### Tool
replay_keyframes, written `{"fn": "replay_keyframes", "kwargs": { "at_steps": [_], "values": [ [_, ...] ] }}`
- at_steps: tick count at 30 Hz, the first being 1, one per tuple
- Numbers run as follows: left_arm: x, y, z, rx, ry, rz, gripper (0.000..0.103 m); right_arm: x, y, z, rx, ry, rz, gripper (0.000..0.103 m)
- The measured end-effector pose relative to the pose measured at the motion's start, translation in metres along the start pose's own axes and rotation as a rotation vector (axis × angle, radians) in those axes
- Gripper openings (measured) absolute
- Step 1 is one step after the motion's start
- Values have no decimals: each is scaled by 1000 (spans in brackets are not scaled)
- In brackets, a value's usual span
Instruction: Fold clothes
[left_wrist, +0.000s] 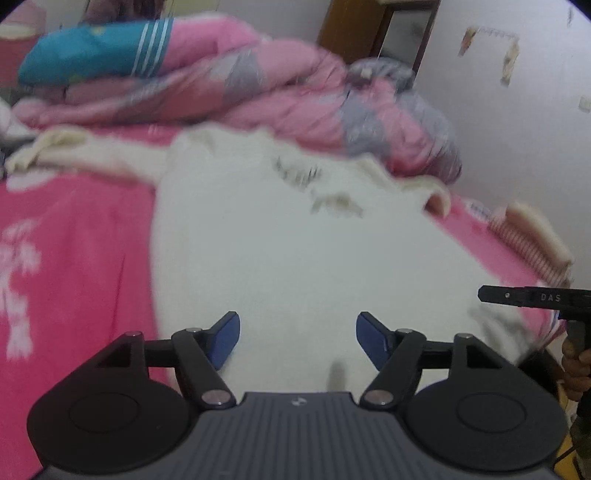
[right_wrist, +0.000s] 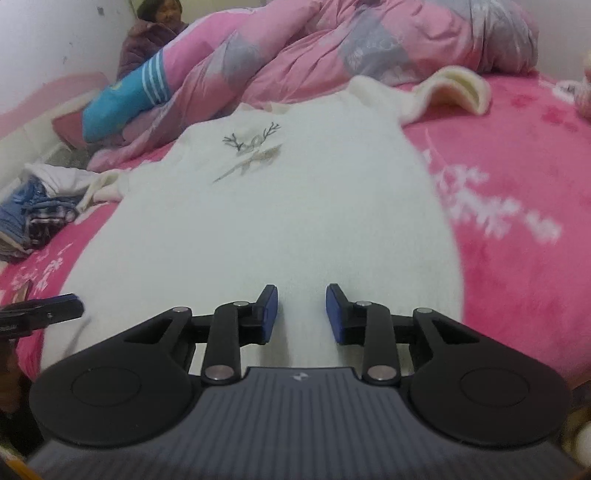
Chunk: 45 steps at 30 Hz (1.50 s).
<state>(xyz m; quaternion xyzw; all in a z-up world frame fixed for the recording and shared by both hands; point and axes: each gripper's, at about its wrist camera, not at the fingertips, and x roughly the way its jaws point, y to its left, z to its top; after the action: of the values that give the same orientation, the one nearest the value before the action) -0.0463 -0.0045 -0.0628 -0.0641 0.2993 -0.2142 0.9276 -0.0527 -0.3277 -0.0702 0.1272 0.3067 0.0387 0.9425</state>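
White sweater lies flat on the pink bed, long axis running from its hem near the grippers to its collar by the heaped quilt. Left gripper: jaws wide apart, empty. Right gripper: jaws narrowly parted, gripping nothing.

A fluffy white sweater lies flat on my pink bed cover, front side up. It has a little grey deer picture stitched near the top. One sleeve sticks out to the left. The other sleeve is bent over, and its cream cuff stands up like a small arch.
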Motion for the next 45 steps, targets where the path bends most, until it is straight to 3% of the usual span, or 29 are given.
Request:
{"fn": "replay_keyframes", "kwargs": {
  "at_steps": [4,7,9,10,12,22,27,31,40,45],
  "values": [
    [19,2,14,7,-13,52,79,-3,18,17,-50,-96,1,36],
    [41,10,5,-12,35,109,81,27,25,-2,-95,-50,-48,64],
    [47,10,-1,3,44,132,82,48,29,-16,-127,-15,-82,72],
    [47,7,-1,18,44,138,82,49,37,-23,-168,-39,-106,74],
    [45,5,-2,24,40,138,84,47,44,-23,-198,-41,-139,74],
    [40,33,12,-184,38,58,86,52,47,-10,-166,39,-131,82],
    [28,45,26,-229,1,61,91,50,54,4,-147,93,-165,86],
    [20,50,43,-219,-51,77,96,40,73,20,-155,27,-166,86],
    [33,70,97,-285,-74,229,103,85,129,60,-244,-28,39,88],
    [46,87,116,-325,-98,308,103,133,144,77,-228,2,89,88]
  ]
}}
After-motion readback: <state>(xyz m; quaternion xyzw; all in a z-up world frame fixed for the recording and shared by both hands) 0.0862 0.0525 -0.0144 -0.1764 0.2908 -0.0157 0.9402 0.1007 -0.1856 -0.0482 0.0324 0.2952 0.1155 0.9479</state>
